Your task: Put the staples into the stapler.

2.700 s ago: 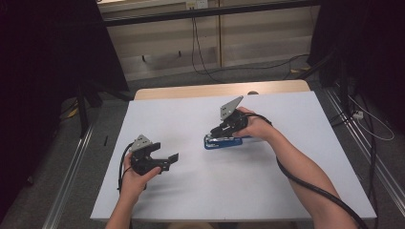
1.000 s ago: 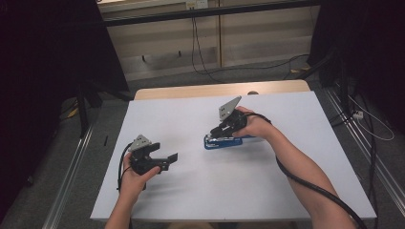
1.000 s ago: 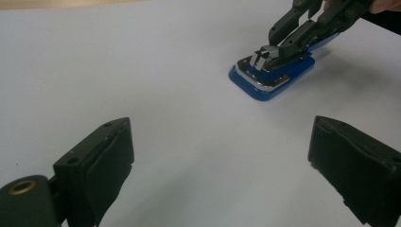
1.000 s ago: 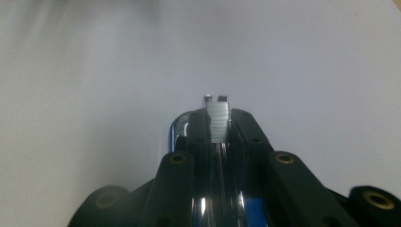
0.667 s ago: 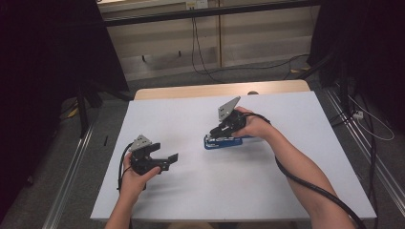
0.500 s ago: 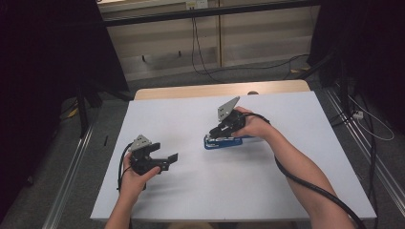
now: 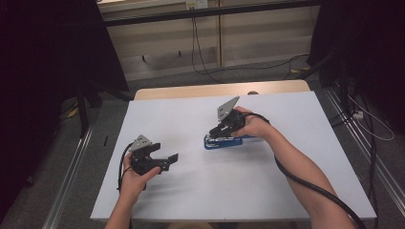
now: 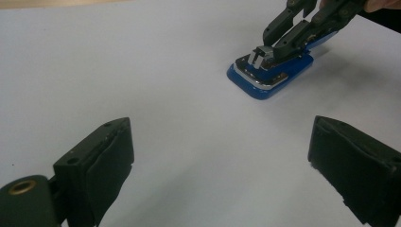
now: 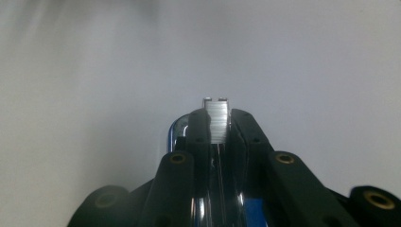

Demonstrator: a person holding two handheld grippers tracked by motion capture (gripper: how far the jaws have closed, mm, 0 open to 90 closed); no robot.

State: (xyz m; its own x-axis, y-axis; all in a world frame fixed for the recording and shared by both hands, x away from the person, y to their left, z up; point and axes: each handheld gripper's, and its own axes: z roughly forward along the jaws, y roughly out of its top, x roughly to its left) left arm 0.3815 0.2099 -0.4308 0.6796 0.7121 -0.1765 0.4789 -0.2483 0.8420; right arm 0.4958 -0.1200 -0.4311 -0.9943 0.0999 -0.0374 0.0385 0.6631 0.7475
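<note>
Nothing has shifted since the earlier frames: both hands and the blue stapler point(image 7: 223, 141) sit where they were. The right gripper point(image 7: 216, 131) stays nearly closed, its jaws pinched on the stapler's metal staple channel point(image 9: 215, 118), a little right of the counter's point(image 7: 286, 191) middle. The left gripper point(image 7: 171, 160) rests near the left edge, jaws wide apart and holding nothing.

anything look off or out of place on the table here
Nothing stands out. The blue stapler with the metal staple channel lies flat on the white table, the right claw shut on its staple strip; the left claw is open, apart.
</note>
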